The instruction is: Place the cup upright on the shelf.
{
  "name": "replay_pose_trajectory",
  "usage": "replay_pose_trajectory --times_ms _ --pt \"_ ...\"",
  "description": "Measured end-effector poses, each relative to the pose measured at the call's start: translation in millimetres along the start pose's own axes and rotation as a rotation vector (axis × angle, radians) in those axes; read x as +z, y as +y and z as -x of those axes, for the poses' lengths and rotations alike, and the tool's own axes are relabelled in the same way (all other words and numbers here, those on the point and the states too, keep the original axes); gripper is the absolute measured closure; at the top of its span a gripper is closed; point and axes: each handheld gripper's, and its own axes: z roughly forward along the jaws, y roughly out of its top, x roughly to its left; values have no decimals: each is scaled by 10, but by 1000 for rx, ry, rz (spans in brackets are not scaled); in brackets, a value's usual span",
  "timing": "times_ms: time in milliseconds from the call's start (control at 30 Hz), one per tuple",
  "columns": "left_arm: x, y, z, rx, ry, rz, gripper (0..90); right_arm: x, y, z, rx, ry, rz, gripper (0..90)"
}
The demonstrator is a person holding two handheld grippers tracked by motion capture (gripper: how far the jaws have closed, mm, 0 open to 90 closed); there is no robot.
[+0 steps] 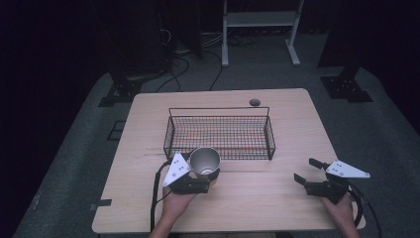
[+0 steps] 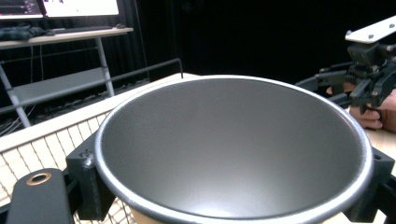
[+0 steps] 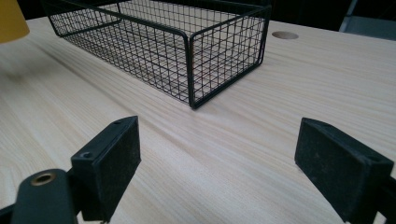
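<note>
A cup point(image 1: 204, 159), dull grey inside and yellow outside, sits upright between the jaws of my left gripper point(image 1: 205, 173), which is shut on it. It hangs at the front rim of the black wire basket point(image 1: 220, 108), near the basket's left half. In the left gripper view the cup's mouth point(image 2: 233, 149) faces the camera, with a black pad on each side of it. In the right gripper view its yellow wall point(image 3: 11, 18) shows at the top left. My right gripper point(image 1: 306, 170) stands open low over the table's right front, with nothing between its jaws point(image 3: 224, 163).
The wooden table point(image 1: 277, 198) carries the basket point(image 3: 187, 46) across its middle. A round cable hole point(image 1: 254, 102) lies behind the basket. Cables and a white frame stand on the floor beyond the far edge. The right gripper point(image 2: 327, 86) also appears far off in the left gripper view.
</note>
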Motion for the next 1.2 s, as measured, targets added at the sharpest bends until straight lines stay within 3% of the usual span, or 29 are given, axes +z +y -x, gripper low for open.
replay_pose_trajectory --times_ms 133,500,800,1200 --pt "49 91 -52 19 -18 5 121 -3 0 2 2 2 2 132" --pt "181 297 -298 -16 -68 37 121 -6 0 5 6 2 3 132" --pt "328 476 -486 -11 -92 35 122 -7 -1 6 7 4 3 132" --pt "516 615 -798 -65 -132 76 122 -6 -1 10 10 5 6 132"
